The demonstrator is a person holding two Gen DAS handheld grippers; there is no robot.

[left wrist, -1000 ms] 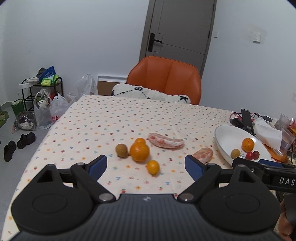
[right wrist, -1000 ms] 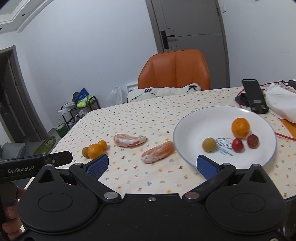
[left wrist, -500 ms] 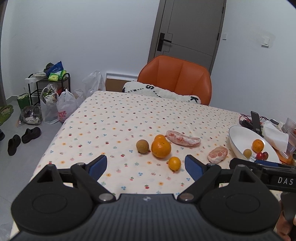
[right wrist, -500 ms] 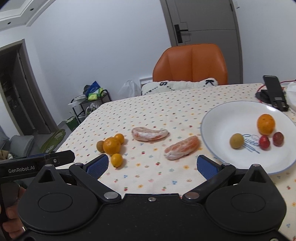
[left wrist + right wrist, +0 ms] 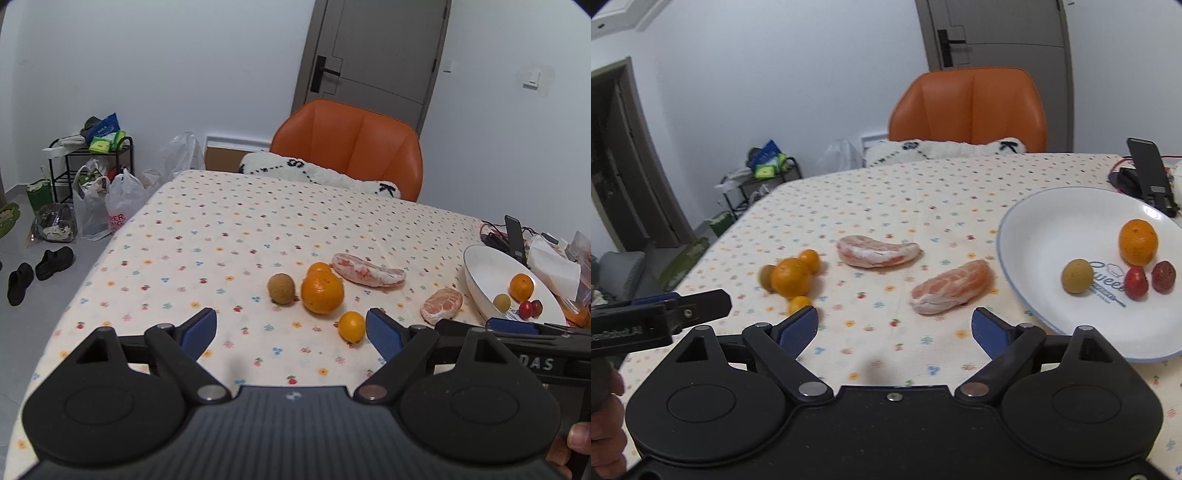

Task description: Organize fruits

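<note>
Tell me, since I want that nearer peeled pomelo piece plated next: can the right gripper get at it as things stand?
Probably yes. The right gripper is open, and the pomelo piece lies alone on the tablecloth just ahead of it, apart from the plate and the other fruit.

white plate (image 5: pixel 1034 236) cut by right edge, brown fruit (image 5: pixel 766 277) half hidden behind orange (image 5: pixel 790 277)

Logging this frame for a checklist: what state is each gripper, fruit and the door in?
Left gripper: jaws open, empty.
Right gripper: jaws open, empty.
Plate: holds four fruits.
Large orange: on the tablecloth, unpeeled.
Small orange: on the tablecloth, near the left gripper.
Brown fruit: on the tablecloth.
Two peeled segments: on the tablecloth, outside the plate.
Door: shut.
</note>
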